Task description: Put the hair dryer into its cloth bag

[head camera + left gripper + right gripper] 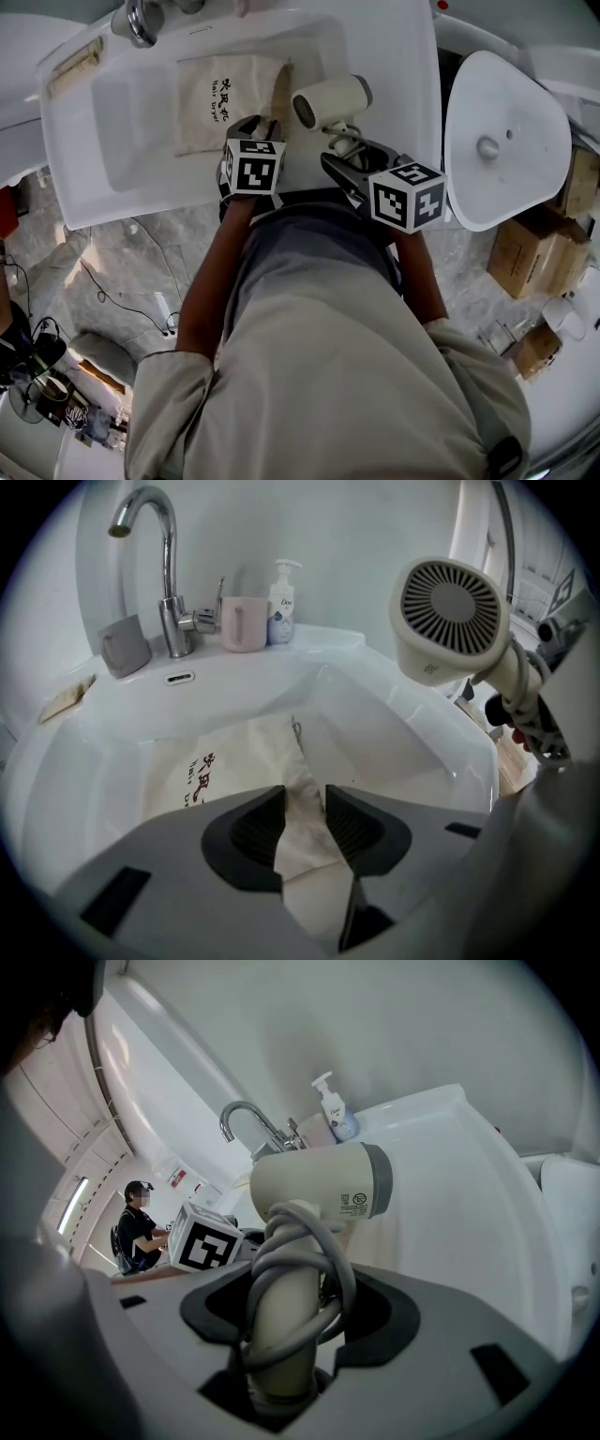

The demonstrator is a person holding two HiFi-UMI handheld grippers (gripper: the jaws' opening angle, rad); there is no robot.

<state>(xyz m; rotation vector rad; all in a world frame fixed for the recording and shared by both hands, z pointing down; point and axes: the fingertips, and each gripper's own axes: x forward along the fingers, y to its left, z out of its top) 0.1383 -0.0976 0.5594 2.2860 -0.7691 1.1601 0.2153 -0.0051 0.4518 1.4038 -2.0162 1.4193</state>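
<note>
Jaws of the left gripper (305,799) stand a little apart in the left gripper view, with a crumpled fold of the cloth bag (225,761) in the gap between the pads; the rest of the bag lies flat in the white sink (375,724), printed side up; behind it stand a chrome tap (164,564), a pink cup (244,622) and a soap bottle (281,602); the hair dryer (450,611) hangs in the air at the upper right, its grille facing the camera.

Seen from the right gripper view, the right gripper (291,1302) is clamped on the dryer's handle, which has the grey cord (323,1251) wound round it; the cream body points right above the jaws, clear of the basin.

From the head view, the bag lies in the basin's middle, the left gripper at its right edge; the dryer is just right of the bag, over the sink's rim, outside the bag.
</note>
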